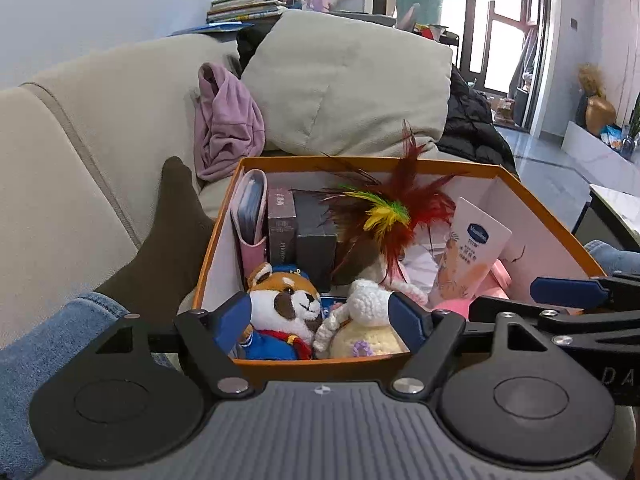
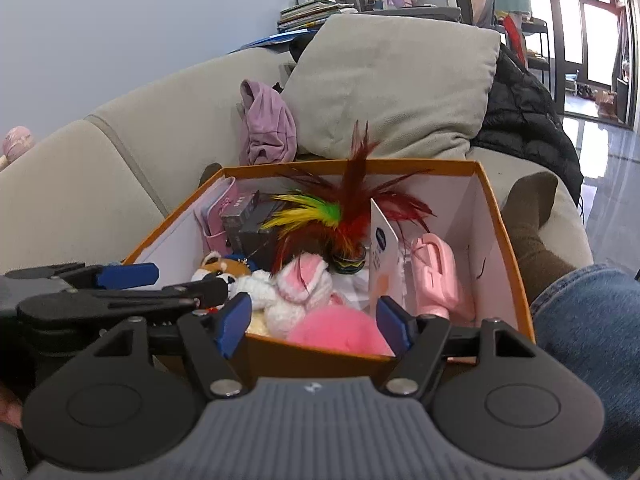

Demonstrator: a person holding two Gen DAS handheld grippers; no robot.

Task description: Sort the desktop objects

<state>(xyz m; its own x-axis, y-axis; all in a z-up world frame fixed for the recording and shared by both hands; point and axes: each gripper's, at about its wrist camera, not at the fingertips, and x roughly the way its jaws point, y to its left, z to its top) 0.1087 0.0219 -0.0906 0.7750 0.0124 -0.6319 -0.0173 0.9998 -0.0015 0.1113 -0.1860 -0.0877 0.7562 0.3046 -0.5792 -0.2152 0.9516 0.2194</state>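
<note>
Left-wrist view is filled at its centre by an orange box [image 1: 400, 166] with white inner walls, set on a beige sofa [image 1: 100, 140] between the legs of a seated person. Packed inside are listed: a raccoon plush [image 1: 286, 312] in a blue outfit at the near left corner, a cream crocheted doll [image 1: 368, 320] touching it on the right, a feather shuttlecock [image 1: 384, 216] of red, yellow and green plumes upright in the middle, a white lotion tube [image 1: 468, 252] leaning against the right wall, two dark cartons [image 1: 300, 232] upright at the back, and a pink card holder [image 1: 252, 216] against the left wall. A pink clip-like item [image 2: 436, 276] and a pink fluffy ball [image 2: 340, 332] are seen at the near right in the right-wrist view. The left gripper [image 1: 320, 318] is held over the near rim with its blue pads spread wide, nothing pinched; the raccoon plush and the doll are framed between the pads but not pressed. The right gripper [image 2: 316, 320] is likewise spread apart above the near rim, empty, just beside the left one. Recorded around the box are a brown-socked foot [image 1: 172, 220], denim trouser legs [image 1: 48, 344], a mauve garment [image 1: 228, 120], a large grey cushion [image 1: 344, 84], a black padded jacket [image 1: 472, 120] and stacked books [image 1: 244, 6] behind the sofa.
</note>
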